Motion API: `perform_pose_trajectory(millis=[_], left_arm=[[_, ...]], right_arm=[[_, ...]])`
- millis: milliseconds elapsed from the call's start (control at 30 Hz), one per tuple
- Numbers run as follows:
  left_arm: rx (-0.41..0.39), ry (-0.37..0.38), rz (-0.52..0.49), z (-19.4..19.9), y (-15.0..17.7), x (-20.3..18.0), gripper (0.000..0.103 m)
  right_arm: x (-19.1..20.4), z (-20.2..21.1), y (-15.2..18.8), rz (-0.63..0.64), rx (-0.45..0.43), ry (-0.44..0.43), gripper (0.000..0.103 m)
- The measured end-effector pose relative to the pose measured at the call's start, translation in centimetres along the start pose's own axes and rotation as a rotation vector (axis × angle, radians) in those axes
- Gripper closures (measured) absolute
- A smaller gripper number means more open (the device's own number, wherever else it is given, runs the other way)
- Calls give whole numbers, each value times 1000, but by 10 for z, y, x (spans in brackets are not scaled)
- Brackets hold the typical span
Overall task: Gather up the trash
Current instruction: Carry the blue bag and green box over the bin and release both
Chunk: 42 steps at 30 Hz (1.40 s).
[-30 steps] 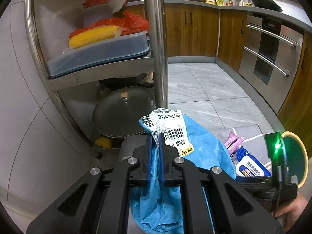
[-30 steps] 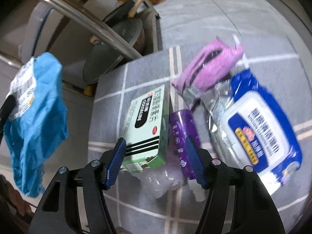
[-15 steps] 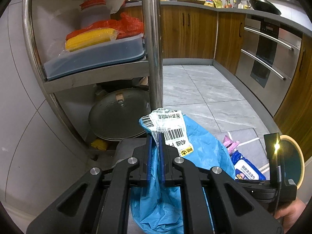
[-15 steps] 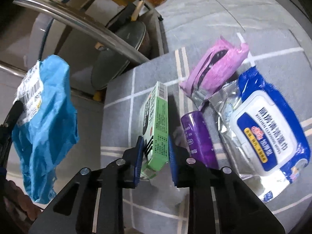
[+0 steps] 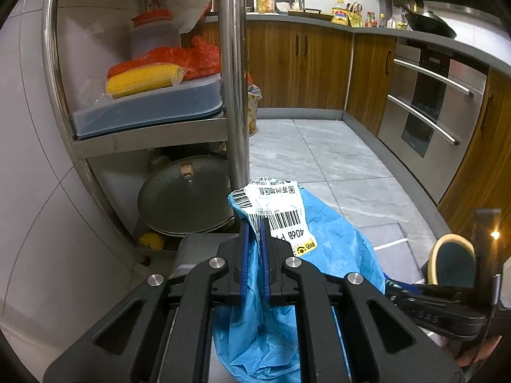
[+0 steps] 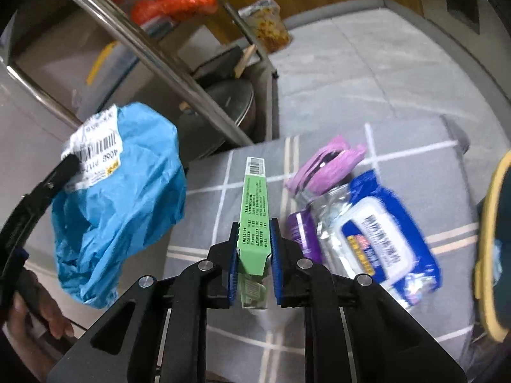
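Right hand-held gripper (image 6: 254, 245) is seen with its blue pads (image 6: 275, 249) pressed against the two broad faces of a green carton (image 6: 254, 210), the jaws having just been closing onto it; the carton is held on edge, its barcoded end pointing away from the camera, above a grey mat (image 6: 223, 172) crossed by pale lines. On that mat, to the right of the carton, a purple tube (image 6: 303, 236) is lying just beside a blue-and-white wipes packet (image 6: 383, 239), and a crumpled pink wrapper (image 6: 329, 162) is resting at the packet's far end. Left hand-held gripper (image 5: 255, 233) is clamped on the top edge of a blue plastic mailer bag (image 5: 335, 245), close to its white barcode label (image 5: 281, 210), and the bag is hanging limp below the pads. Behind the bag, a steel rack (image 5: 234, 73) is seen, with a pot lid (image 5: 185, 198) leaning on the lower level and packed corn (image 5: 143, 78) on a lidded tray above. Wooden cabinets (image 5: 300, 63) and a grey tiled floor (image 5: 319, 156) are visible beyond.
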<state>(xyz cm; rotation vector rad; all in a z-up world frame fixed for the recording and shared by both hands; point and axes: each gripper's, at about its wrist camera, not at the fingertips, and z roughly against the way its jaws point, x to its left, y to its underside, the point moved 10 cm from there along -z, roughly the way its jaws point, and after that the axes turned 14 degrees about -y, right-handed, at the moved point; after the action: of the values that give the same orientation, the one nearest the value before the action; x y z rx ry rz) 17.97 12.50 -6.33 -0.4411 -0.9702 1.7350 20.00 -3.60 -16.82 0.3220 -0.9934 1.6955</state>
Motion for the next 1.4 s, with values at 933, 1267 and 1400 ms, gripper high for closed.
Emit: perform_pose_trajectory(millis=[933,1267,1400], left_arm=[[-64,241,-199,63,16,-206,96],[-72,324,-315,81,40,-279,96],[-51,345,-329,77,46,-294,96]], right_arm=[[-118,279,-6,-23,-353,364,84],[-175,330,15,-85,-386,473,84],[-194,339,19,-119,-394,500,84]])
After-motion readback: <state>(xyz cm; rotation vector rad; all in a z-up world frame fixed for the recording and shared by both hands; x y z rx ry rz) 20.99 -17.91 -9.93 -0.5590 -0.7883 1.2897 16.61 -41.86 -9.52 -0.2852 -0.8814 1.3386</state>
